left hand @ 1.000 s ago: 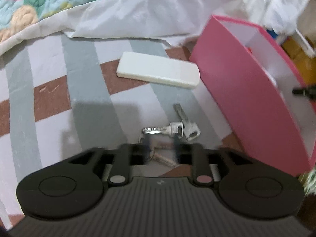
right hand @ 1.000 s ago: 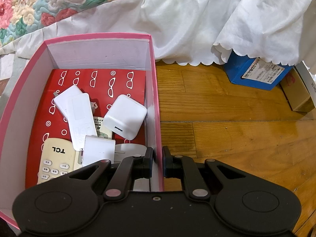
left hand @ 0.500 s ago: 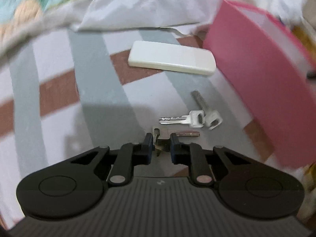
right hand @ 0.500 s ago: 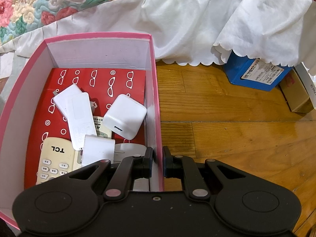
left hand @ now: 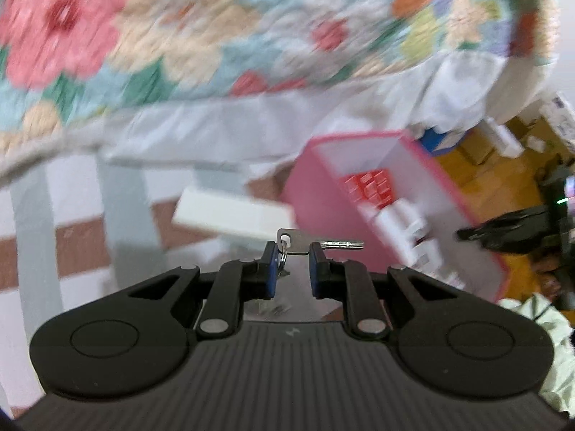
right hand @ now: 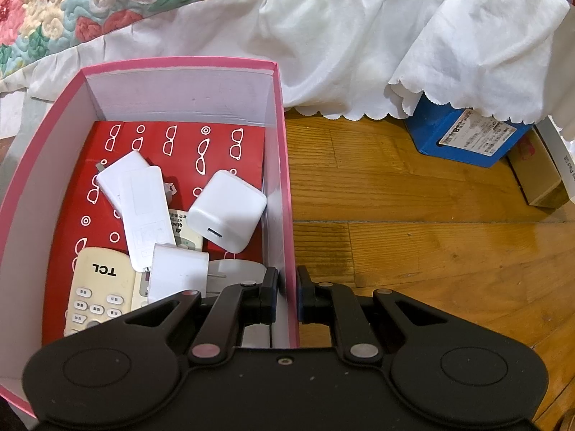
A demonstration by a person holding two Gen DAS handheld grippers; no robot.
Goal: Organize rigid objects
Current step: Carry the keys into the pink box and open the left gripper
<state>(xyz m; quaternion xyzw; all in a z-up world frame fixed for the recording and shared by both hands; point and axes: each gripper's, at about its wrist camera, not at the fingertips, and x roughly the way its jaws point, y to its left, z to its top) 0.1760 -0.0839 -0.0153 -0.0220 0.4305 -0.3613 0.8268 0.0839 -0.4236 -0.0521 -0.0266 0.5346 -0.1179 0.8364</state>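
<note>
My left gripper is shut on a bunch of keys and holds it in the air above the striped mat; one silver key sticks out to the right. A white flat case lies on the mat beyond. The pink box stands to the right. My right gripper is shut on the right wall of the pink box. Inside lie a white charger cube, a TCL remote, a white remote and a white plug on a red liner.
A striped mat covers the floor on the left. A flowered quilt with a white skirt hangs behind. A blue carton and a brown box sit on the wooden floor at right.
My left gripper closed on the keys, lifted them off the mat and tilted up toward the box. My right gripper has stayed clamped on the box wall.
</note>
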